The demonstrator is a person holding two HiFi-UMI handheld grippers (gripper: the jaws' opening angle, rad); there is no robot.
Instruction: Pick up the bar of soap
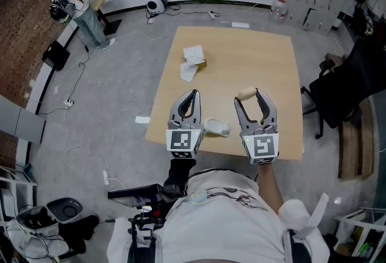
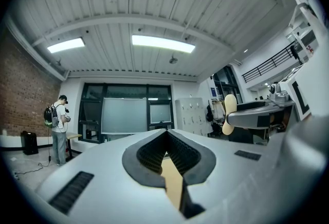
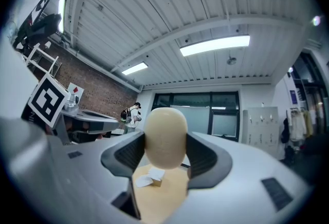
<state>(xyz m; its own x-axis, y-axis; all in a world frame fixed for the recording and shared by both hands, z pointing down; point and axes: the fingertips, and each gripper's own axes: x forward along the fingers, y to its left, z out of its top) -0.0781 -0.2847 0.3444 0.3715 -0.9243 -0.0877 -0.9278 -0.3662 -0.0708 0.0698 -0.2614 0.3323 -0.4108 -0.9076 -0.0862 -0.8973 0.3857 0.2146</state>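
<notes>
The bar of soap [image 3: 165,138], a pale beige oval, is pinched between the two dark pads of the right hand-held gripper [image 3: 165,157], standing on end at the centre of the right gripper view. The jaws press on its two flanks and its rounded top rises above them. In the head view the soap [image 1: 246,93] shows just right of centre at the tips of that gripper [image 1: 251,96], held over the near right part of the light wooden surface [image 1: 253,50]. At the right of the left gripper view the same bar [image 2: 229,113] appears at the end of the right gripper, against the room behind it.

The left hand-held gripper [image 1: 193,95] is just left of centre in the head view, beside the right one. Its jaws are together at the tips with nothing between them, and the left gripper view shows only a hollow behind the meeting tips [image 2: 167,133].

Between the two grippers, low in the head view, is a whitish rounded object [image 1: 218,129] that I cannot identify. Farther up the surface, left of centre, lie a crumpled white paper [image 1: 190,63] and a small tan box [image 1: 202,63] touching it. A person [image 1: 75,5] stands on the grey floor [image 1: 120,75] at the upper left, and a black chair [image 1: 344,93] is at the right edge.
</notes>
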